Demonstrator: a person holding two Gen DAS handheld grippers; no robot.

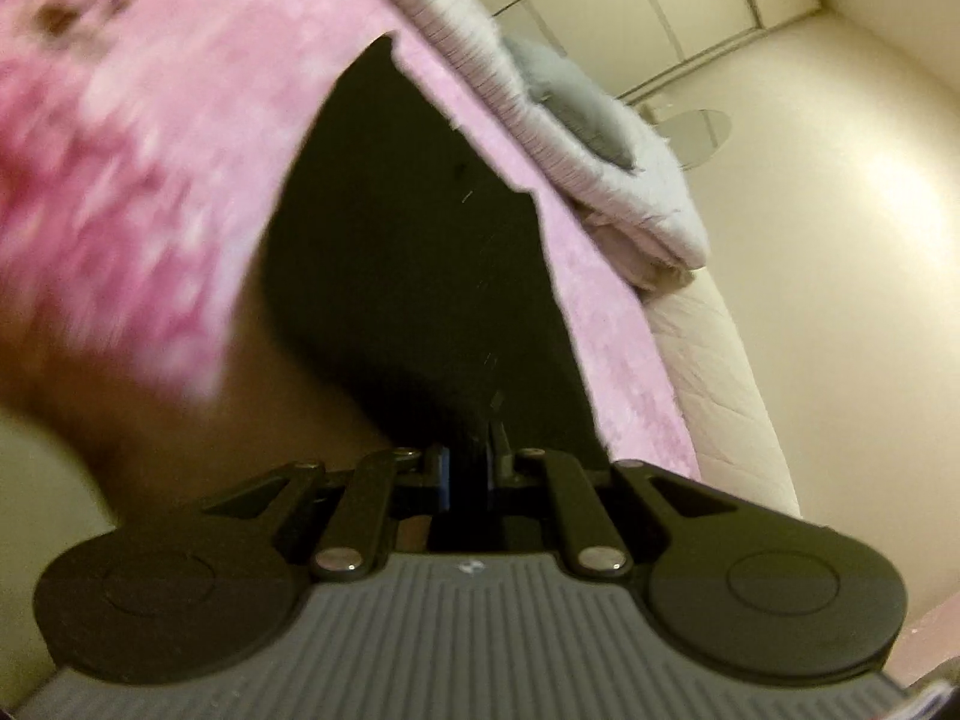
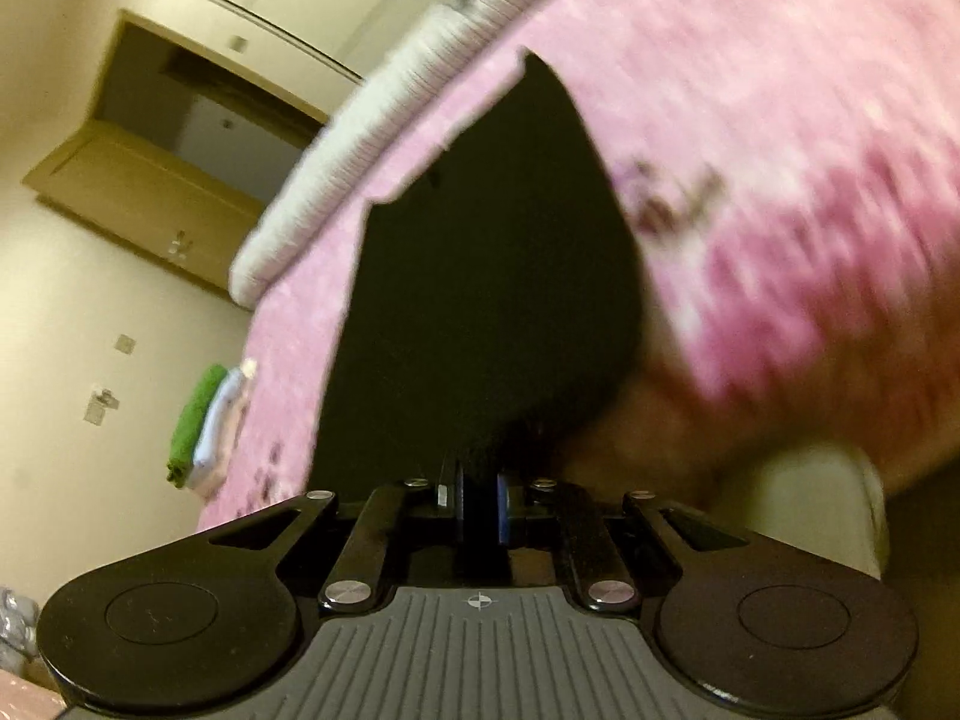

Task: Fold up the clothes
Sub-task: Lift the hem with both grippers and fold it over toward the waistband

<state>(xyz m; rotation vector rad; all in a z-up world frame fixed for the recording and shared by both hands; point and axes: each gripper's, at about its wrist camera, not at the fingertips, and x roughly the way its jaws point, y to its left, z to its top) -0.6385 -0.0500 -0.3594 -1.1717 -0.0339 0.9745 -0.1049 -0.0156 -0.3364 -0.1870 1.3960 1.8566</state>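
Pink blanket (image 1: 606,324), grey pillow (image 1: 564,96), perhaps a doorway (image 2: 198,120) beyond.

Motion-blurred pink bedspread (image 1: 120,192) pattern.

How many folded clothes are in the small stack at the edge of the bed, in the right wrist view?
3 can be told apart: a green piece outermost, a pale blue one beside it, and a pinkish one nearest the pink bed cover. They are seen edge-on, so more may be hidden.

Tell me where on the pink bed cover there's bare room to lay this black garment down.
Bare pink cover lies past the black garment, short of the grey quilt. Crowded: folded stack at one edge, quilt and pillow along the far side. Both claws, left and right, grip the garment.
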